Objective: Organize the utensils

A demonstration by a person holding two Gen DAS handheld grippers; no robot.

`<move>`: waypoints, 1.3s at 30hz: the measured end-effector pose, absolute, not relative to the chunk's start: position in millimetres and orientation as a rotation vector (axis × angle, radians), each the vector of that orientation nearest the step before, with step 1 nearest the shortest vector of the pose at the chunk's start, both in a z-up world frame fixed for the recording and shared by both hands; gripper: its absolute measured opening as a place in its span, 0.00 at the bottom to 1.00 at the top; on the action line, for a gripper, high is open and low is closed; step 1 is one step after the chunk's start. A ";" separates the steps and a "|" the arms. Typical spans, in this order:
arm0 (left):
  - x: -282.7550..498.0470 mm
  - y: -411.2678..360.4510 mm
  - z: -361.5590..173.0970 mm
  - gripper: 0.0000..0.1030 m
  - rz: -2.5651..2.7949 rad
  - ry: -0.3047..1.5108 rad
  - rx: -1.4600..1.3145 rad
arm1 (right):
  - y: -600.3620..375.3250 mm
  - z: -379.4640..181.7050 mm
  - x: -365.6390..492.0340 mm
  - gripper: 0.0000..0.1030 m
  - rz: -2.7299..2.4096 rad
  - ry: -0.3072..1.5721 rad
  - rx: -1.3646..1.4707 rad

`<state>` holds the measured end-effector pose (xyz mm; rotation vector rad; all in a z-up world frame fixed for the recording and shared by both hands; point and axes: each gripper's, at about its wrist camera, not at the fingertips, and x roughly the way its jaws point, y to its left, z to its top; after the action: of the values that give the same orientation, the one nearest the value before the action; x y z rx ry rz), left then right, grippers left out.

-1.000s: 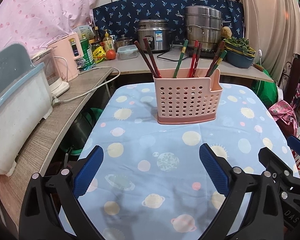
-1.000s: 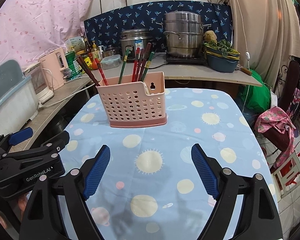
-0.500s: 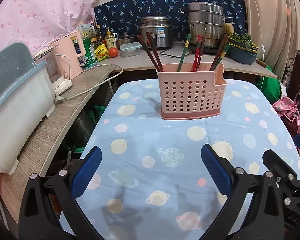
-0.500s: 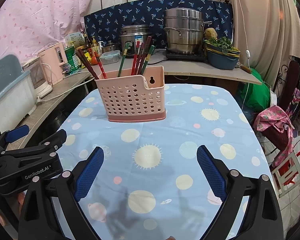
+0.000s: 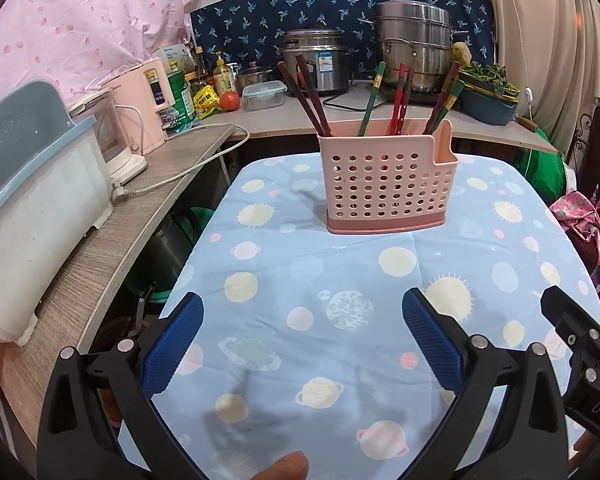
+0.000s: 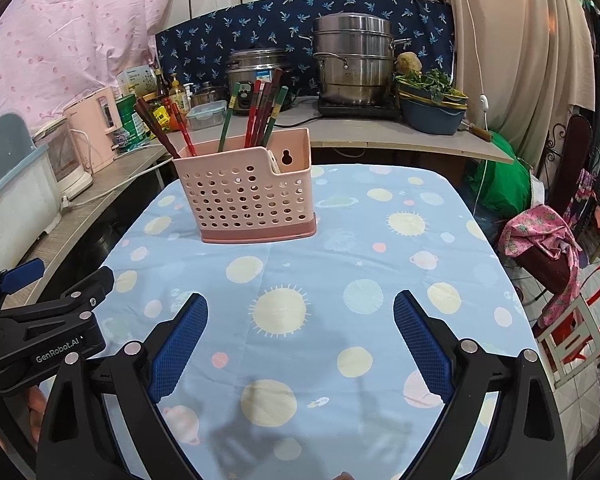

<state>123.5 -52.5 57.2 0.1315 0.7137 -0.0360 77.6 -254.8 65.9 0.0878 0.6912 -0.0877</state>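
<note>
While both grippers hang over the near end of it, the table (image 5: pixel 340 280) takes up most of either view, covered in a light blue cloth with suns and planets printed all over. Off to the left a grey wood-grain counter (image 5: pixel 112 240) runs alongside, with a big white bin (image 5: pixel 32 216) under a blue lid, a pink kettle (image 5: pixel 150 108) and a white cable trailing across it. Behind the table there's a shelf with a rice cooker (image 5: pixel 316 60) and a stacked steel steamer (image 5: pixel 414 44), plus a blue bowl (image 6: pixel 432 114) of greens to the right.

Next down in size, the left gripper (image 5: pixel 302 332) has its blue-padded fingers spread wide with nothing between them, just cloth underneath. Same deal with the right gripper (image 6: pixel 300 332): fingers spread well apart, holding nothing. Each one pokes into the edge of the other's view, so they sit pretty much side by side.

The pink holder (image 5: pixel 384 184) with all the round holes stands upright at the far end of the table, well apart from both grippers. The chopsticks (image 5: pixel 398 100) are already in it, dark red, red and green ones, leaning out at different angles in a few bunches.
</note>
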 end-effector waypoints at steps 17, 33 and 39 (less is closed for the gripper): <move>122.6 -53.2 56.1 0.92 -0.037 0.703 0.139 | -252.3 61.5 80.5 0.88 -0.097 0.708 0.076; 126.7 -47.3 60.0 0.92 -0.017 0.714 0.103 | -251.3 63.3 82.5 0.88 -0.106 0.704 0.069; 127.5 -45.9 61.5 0.92 -0.015 0.712 0.100 | -251.4 64.8 83.0 0.88 -0.107 0.703 0.069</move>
<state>127.5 -45.9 61.5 0.0999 0.7120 -0.0155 83.0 -251.4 64.8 0.0689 0.7031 -0.1068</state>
